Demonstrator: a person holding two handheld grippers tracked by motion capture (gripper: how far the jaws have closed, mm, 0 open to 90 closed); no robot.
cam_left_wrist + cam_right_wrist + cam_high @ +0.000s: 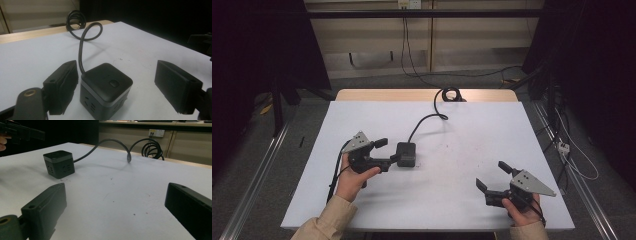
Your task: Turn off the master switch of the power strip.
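Cube-shaped power socket (106,92), matt black with a thin grey band under its lid, is seen standing on the white table (462,150), a little left of its middle. Rounded corners, a small oval button on the top face and socket slots on the side faces are shown in the left tool view. A thick black cable (81,48) is seen leaving the cube's rear edge, looping once across the table and ending in a coil (451,94) at the far wooden edge.

The left tool (388,151), held in the person's left hand (353,177), is seen in the high view at the cube's left side. In its own view the cube is shown between the wide-spread jaws: the left jaw stands just beside the cube, the right jaw well apart, and no firm grip is shown. Whether the left jaw touches the cube cannot be told.

The right tool (493,175) is seen near the table's front right corner, well apart from the cube, its jaws spread and nothing between them. From its view the cube's two slotted faces and faint specks on the table surface are shown, along with a wall outlet (155,133) on the pale panelling behind.
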